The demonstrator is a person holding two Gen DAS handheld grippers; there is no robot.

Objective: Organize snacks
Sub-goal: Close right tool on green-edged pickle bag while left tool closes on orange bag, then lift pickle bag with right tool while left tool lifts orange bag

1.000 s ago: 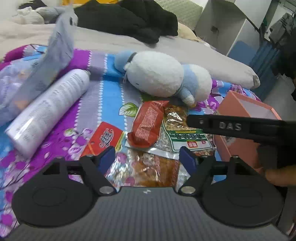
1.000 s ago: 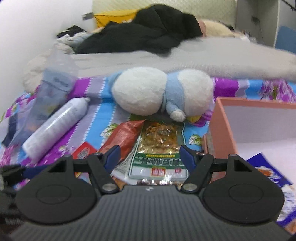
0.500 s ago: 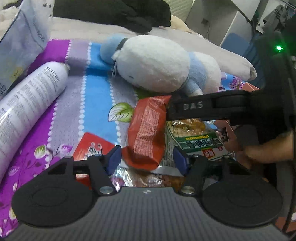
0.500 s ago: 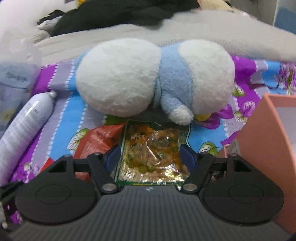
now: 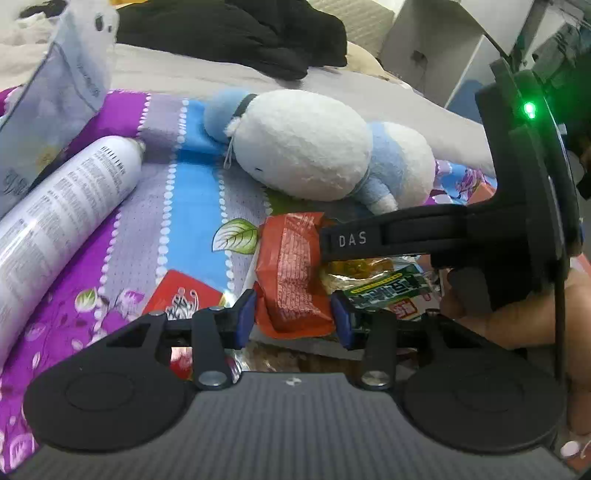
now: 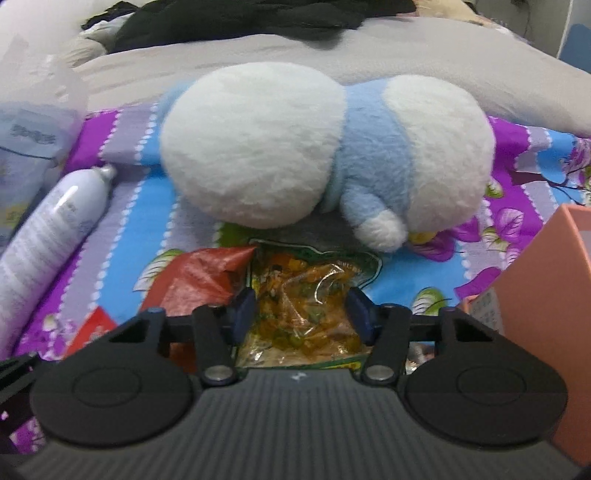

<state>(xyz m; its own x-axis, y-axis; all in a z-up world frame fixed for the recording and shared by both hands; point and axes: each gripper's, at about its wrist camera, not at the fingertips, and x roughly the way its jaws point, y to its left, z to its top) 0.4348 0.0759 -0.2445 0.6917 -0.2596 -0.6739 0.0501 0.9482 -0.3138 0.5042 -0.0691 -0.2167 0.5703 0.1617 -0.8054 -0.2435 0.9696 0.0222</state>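
Between the blue pads of the left gripper (image 5: 293, 319) sits the near end of a crinkled red-orange foil snack packet (image 5: 291, 280), w/ both pads against its sides; the jaws have just been closing and now pinch it. Right gripper (image 6: 301, 314) has likewise just been closing, its pads pressed on the two sides of a clear plastic snack bag w/ green trim and yellow-orange contents (image 6: 306, 299), which bunches up between them. Both packs lie on a purple, blue and grey floral bedspread (image 5: 192, 221), side by side and touching, red one to the left of the green-trimmed one. Just left of the red packet lies a flat red pack w/ white print (image 5: 181, 291), partly under the left gripper's linkage. Beyond the snacks, near their far ends, lies a white and pale-blue plush toy (image 6: 325, 155) on its side. Further left a white cylindrical spray can w/ small print (image 5: 62, 221) lies on the spread, a pale blue-grey pouch (image 5: 55, 110) standing by it. At right in the right wrist view stands a salmon-pink cardboard box (image 6: 543, 295), near the green-trimmed bag. Behind everything: grey bedding and a heap of black clothing (image 5: 236, 33).
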